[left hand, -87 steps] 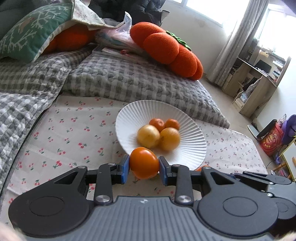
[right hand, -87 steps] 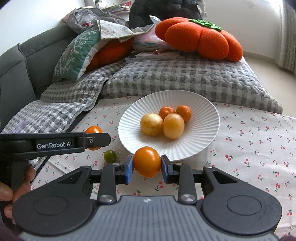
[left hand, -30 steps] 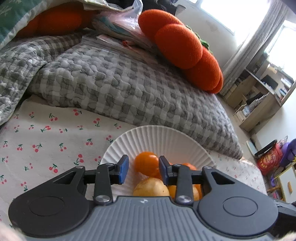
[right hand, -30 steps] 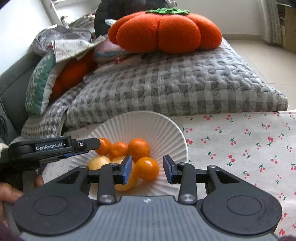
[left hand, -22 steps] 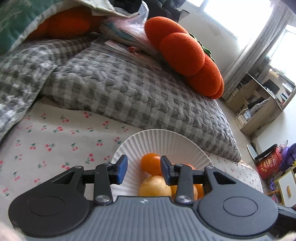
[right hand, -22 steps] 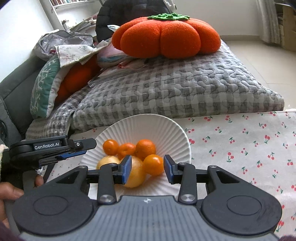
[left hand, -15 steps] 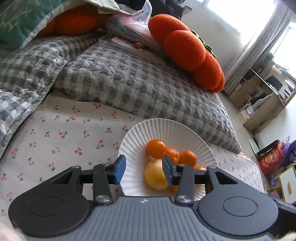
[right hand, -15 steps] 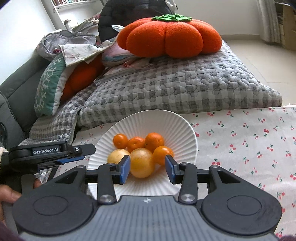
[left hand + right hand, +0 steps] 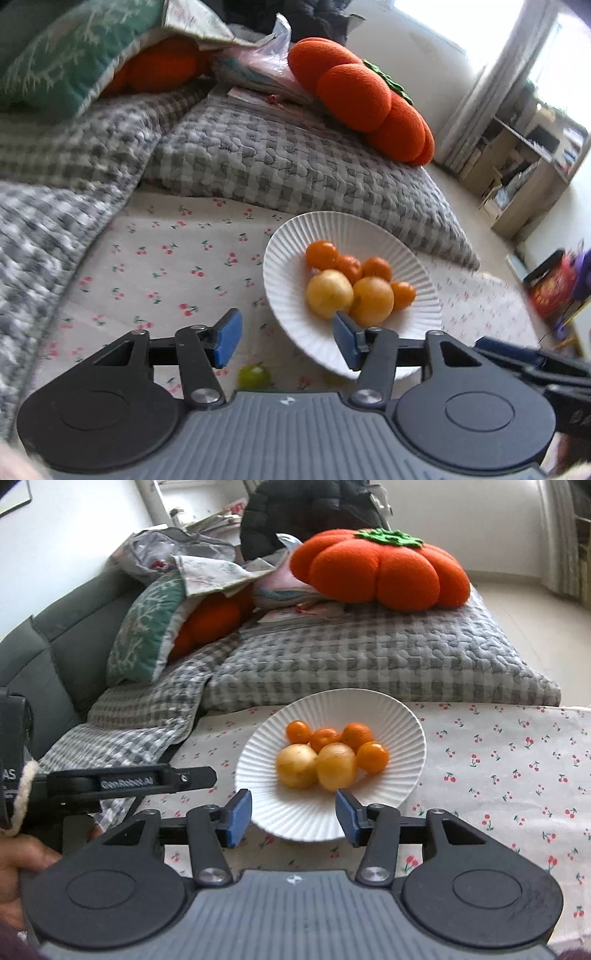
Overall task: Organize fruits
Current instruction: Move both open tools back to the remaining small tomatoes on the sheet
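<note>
Left hand-held gripper [image 9: 286,339]: jaws spread wide, nothing between them; it hangs over the near-left rim of the plate [image 9: 284,273], with the right finger crossing the rim.
Right hand-held gripper [image 9: 293,816]: jaws wide and empty, low over the plate's near edge.
Fruit on plate: six pieces bunched together in the middle: two yellow fruits [image 9: 297,766] in front, four small oranges [image 9: 356,734] behind and to the right.
Stray fruit: a small green fruit [image 9: 254,376] lies on the cherry-print cloth [image 9: 498,753] just off the plate's near-left rim, right under the left hand-held gripper.
Edges: a grey checked quilt [image 9: 369,664] runs along the far side of the plate and nearly touches its back rim; more quilt rises at the left.
Open room: bare cloth spreads to the left of the plate in the left wrist view and to the right of it in the right wrist view.
Change from earlier: about three seconds ago each hand-held gripper clamped an orange fruit short of the plate; both fruits now sit on it, four pieces have become six, and both sets of jaws have opened and drawn back toward the near rim.
</note>
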Motion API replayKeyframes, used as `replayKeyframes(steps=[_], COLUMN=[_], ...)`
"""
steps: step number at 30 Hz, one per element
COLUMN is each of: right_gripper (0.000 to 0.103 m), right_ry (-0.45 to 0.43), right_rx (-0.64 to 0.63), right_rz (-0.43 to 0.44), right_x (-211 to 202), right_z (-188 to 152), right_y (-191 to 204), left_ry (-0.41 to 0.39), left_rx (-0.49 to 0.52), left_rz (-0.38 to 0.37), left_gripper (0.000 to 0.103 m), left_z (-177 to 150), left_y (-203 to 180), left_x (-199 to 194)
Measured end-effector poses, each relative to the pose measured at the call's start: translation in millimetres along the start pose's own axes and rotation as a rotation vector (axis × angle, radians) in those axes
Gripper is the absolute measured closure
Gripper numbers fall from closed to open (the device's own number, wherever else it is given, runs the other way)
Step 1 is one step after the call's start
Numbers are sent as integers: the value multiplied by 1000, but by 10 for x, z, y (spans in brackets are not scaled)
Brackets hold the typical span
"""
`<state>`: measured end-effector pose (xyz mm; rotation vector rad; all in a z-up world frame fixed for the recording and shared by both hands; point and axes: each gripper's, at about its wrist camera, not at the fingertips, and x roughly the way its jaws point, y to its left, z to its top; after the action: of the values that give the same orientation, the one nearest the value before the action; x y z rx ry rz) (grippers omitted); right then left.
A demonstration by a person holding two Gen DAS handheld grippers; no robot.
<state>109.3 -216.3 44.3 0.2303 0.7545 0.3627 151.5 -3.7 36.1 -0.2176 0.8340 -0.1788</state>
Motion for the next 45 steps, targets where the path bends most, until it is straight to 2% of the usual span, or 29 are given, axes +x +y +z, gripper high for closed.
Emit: replayKeyframes(steps=[5,10,14,25,30,34,36,39,42,45], right_gripper=[49,38,35,29,29,28,28,28,28,28], right_ry=[4,19,19,-5,17,14,17,22,32,46], right_rx=[7,70,55,31,-25,-86,-99,-108,-124,-137], right_rz=[7,60,68,67,48,34,36,46,44,41], right_x=[-132,-263,-362,-577,-532,-561,-558,-548,-517,-465], right_z=[-125,-249,-345,-478,-546,-578,-580,-584,-604,-630], right_y=[62,112,210,228,307,384,403,427,462,498], left_ry=[4,-14,-30,-33,18,87,112,130,150,175], left_rx=[44,54,46,60,65,80,87,115,140,150], left_rz=[18,44,37,23,22,22,15,27,49,50], left_gripper=[46,34,29,27,26,26,27,36,48,66], left_z=[-159,-226,-287,-621,-853,-1100,-1210,-1351,-1432,-1471], left_y=[15,42,53,74,83,55,40,-1,-6,2], left_x=[-157,-294,-447,-752,-756,-707,-698,-691,-616,-536])
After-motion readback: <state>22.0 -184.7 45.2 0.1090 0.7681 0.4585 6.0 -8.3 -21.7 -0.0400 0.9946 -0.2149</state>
